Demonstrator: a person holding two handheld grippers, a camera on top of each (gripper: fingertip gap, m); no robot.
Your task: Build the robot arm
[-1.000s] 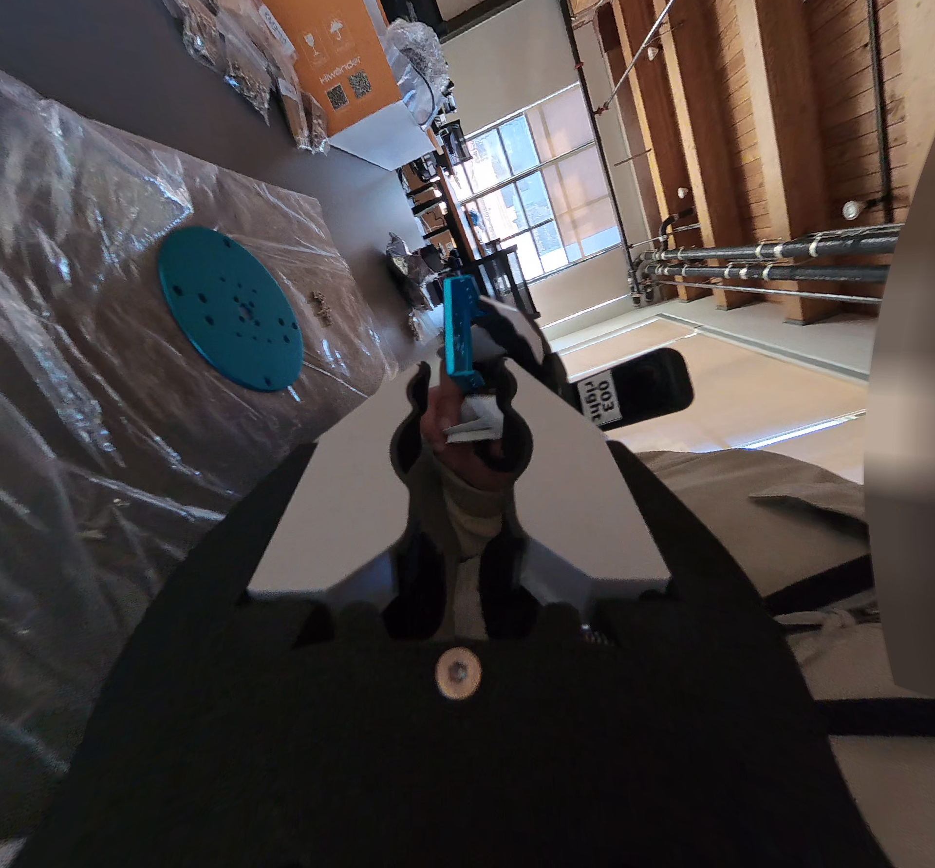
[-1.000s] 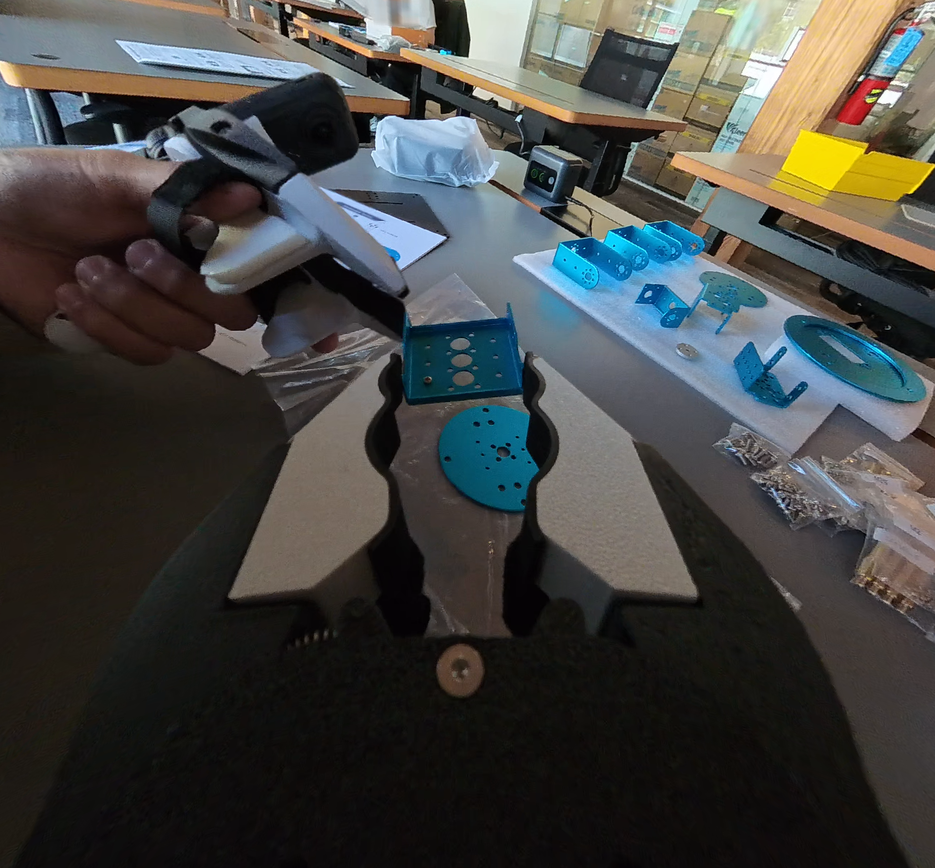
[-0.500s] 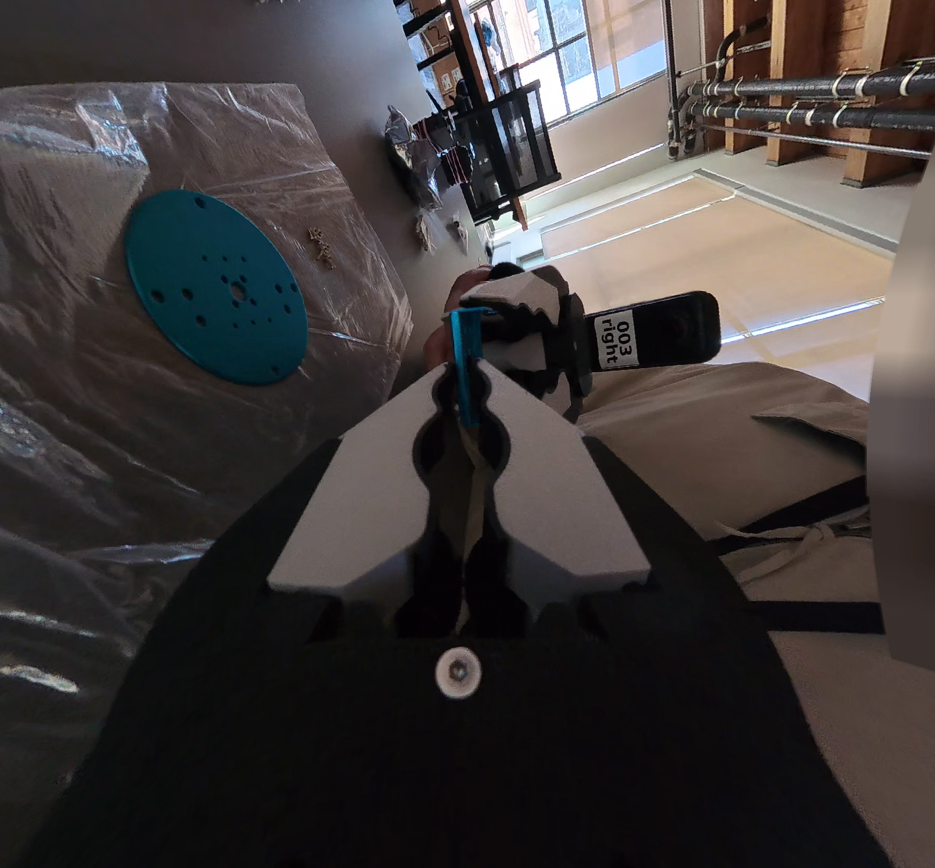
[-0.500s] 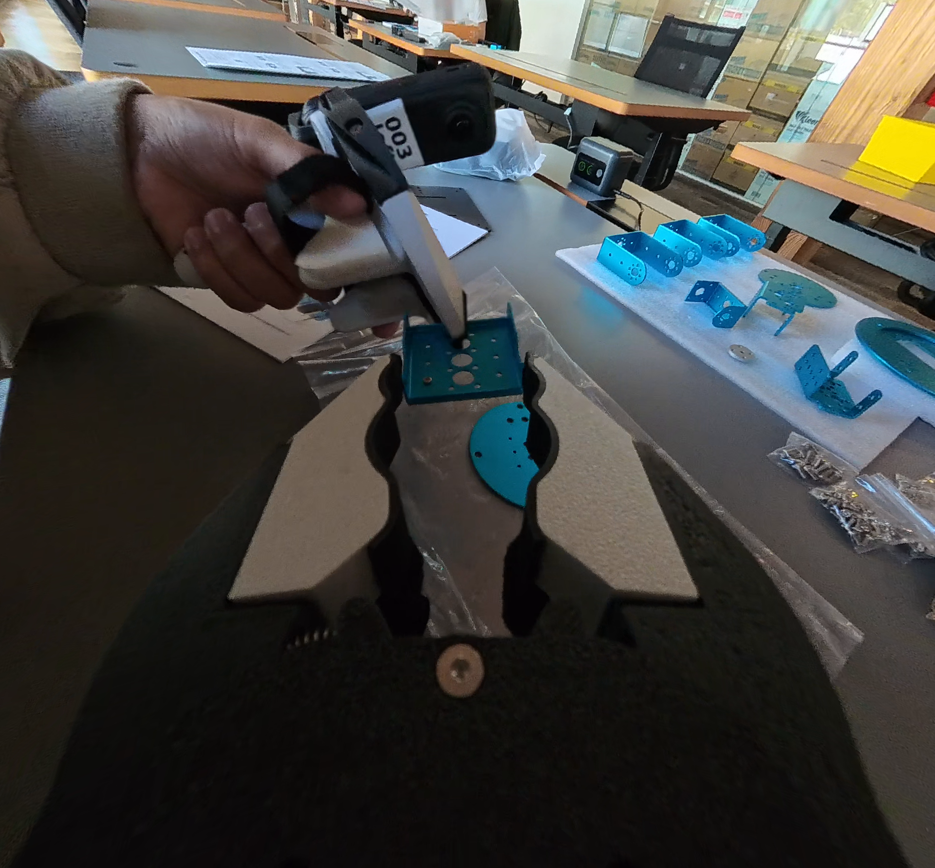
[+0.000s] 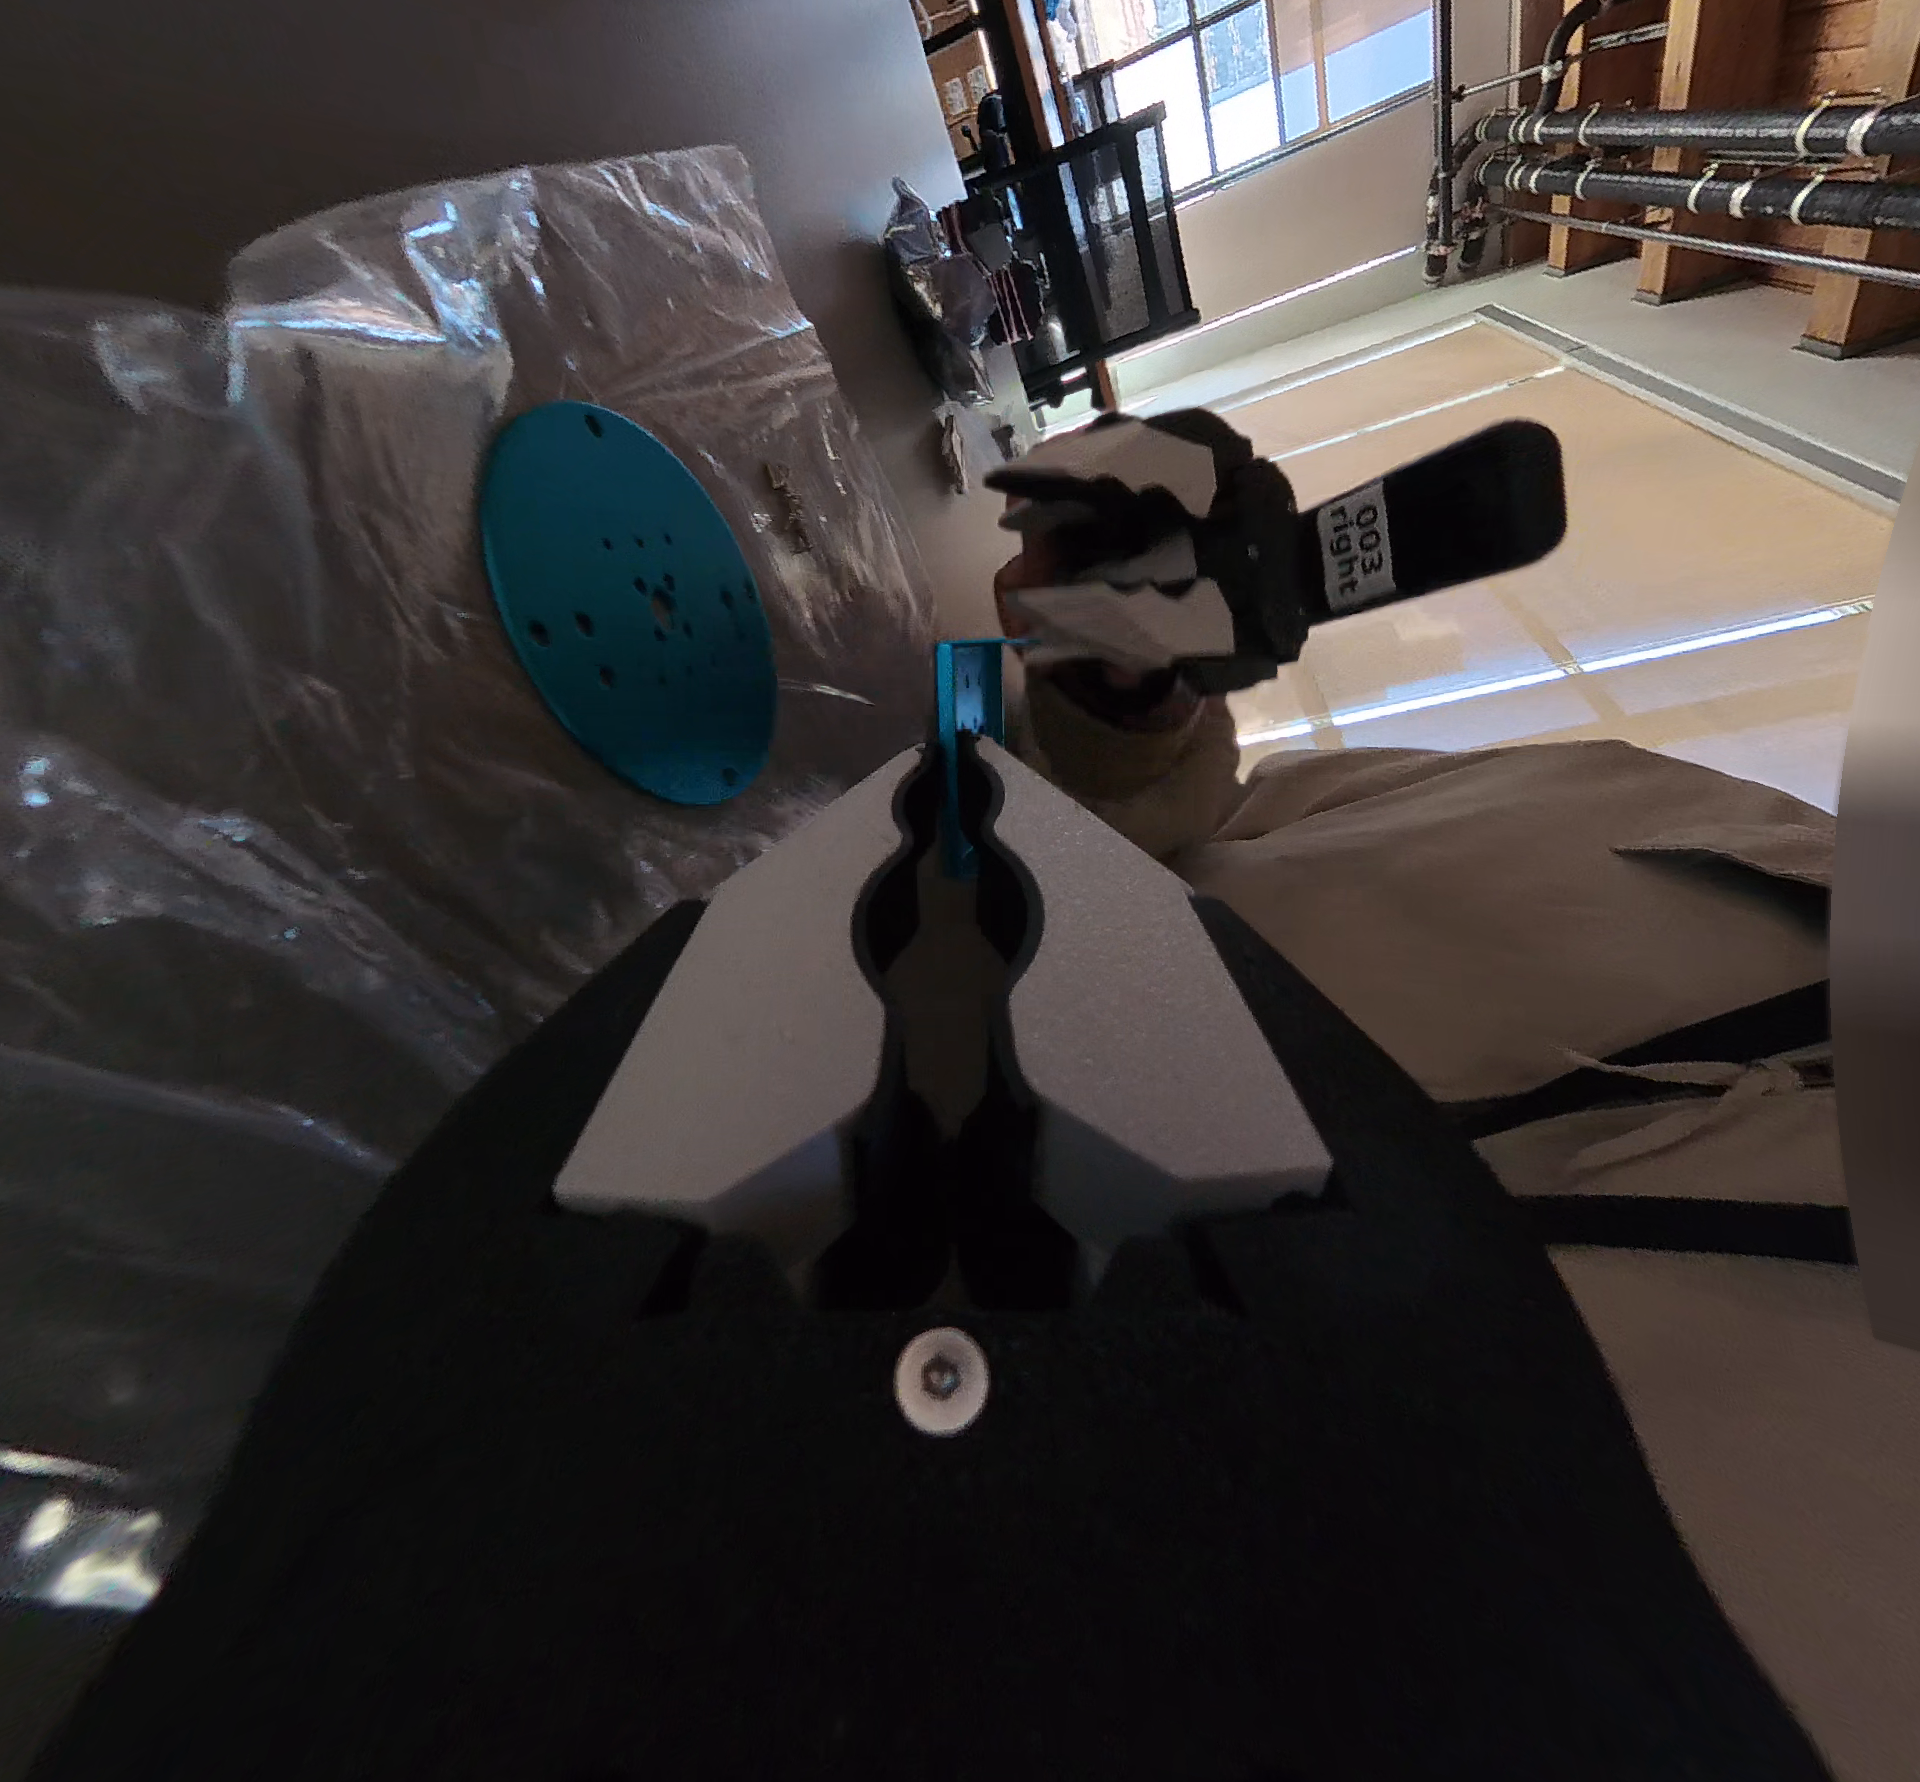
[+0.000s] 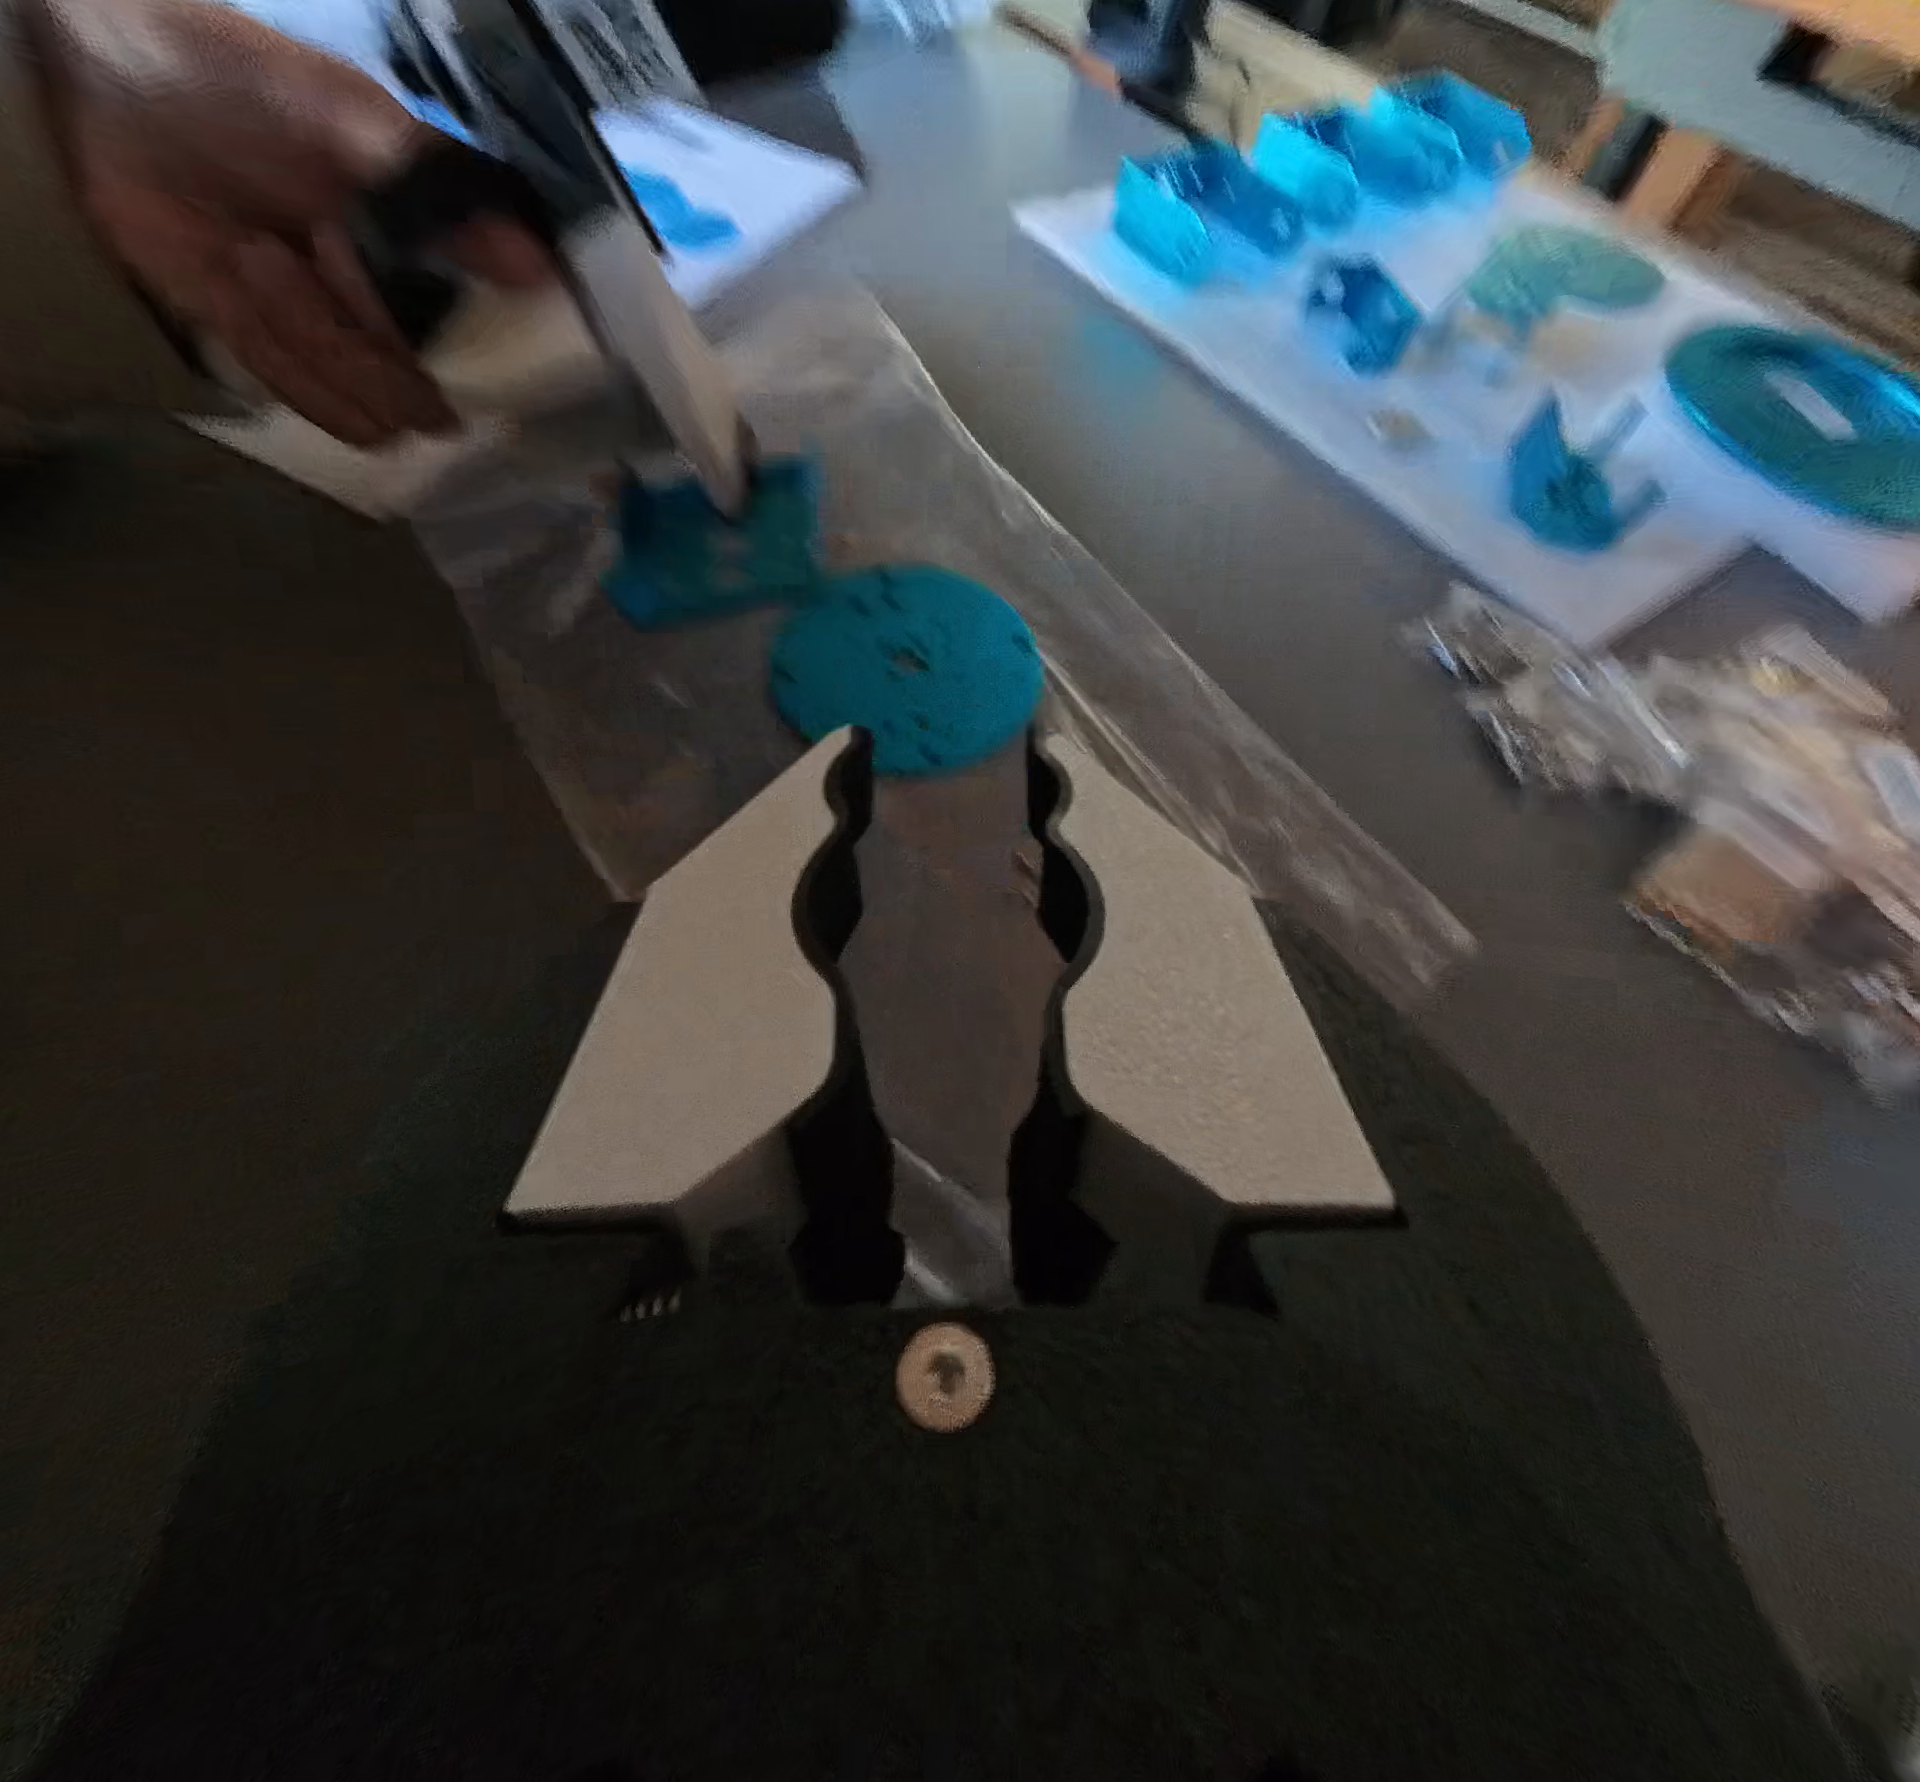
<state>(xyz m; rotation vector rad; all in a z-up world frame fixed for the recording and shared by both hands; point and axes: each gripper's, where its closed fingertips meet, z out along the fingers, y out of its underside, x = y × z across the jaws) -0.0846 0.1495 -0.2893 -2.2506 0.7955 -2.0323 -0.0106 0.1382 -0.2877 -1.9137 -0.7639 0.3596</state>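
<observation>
Stretching toward 12 o'clock, a grey counter [image 6: 1195,485] carries clear plastic sheeting [image 5: 343,589] with one teal round plate [image 6: 904,683] on it; windows and brick walls lie beyond. At 2 o'clock a white pad [image 6: 1558,537] bears several blue parts, blurred past counting. The left claw [image 5: 961,761] is pinching one blue bracket [image 5: 966,745] by its edge. The right claw [image 6: 945,745], spread and empty, has let go of that bracket since half a second ago and drawn back.
</observation>
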